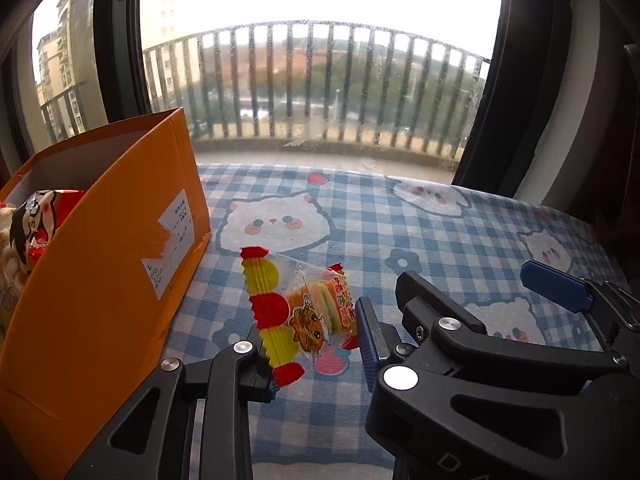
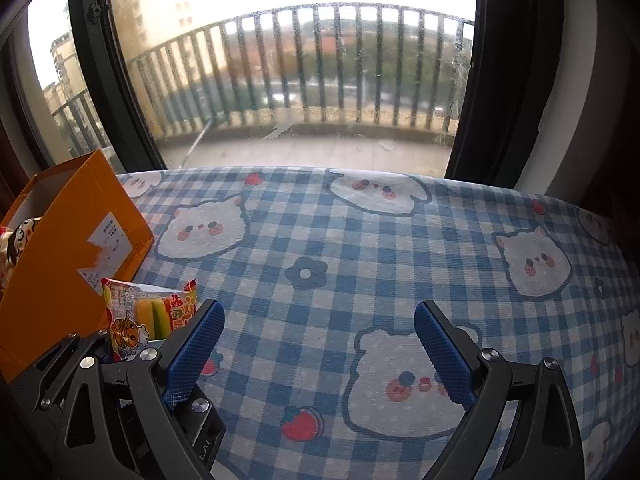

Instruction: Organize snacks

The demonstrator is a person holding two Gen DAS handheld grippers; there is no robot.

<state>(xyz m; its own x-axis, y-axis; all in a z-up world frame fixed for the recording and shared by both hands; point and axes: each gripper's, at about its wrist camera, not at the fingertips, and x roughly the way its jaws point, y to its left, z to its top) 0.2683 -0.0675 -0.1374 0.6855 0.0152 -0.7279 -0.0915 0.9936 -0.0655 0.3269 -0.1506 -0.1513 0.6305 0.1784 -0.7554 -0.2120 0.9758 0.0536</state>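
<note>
My left jaws [image 1: 316, 340] are pinching a small snack pack [image 1: 308, 312] by its two ends, the clear wrapper with red and yellow edges standing up between the blue pads [image 1: 370, 344]; the pack hangs clear of the bench [image 1: 440, 232], just beside the orange box [image 1: 100, 280]; the box stands open at my left, its white label facing me, with other wrapped snacks [image 1: 28, 232] already inside it. My right jaws [image 2: 316, 356] are spread wide with nothing between them, hovering over the blue checked cloth [image 2: 340, 240] with its white animal faces, flowers and strawberries; from that side the pack [image 2: 148, 316] shows just past my left pad [image 2: 196, 356], close against the box [image 2: 68, 272]. Beyond the bench is a window [image 1: 320, 80] with a balcony railing outside.
</note>
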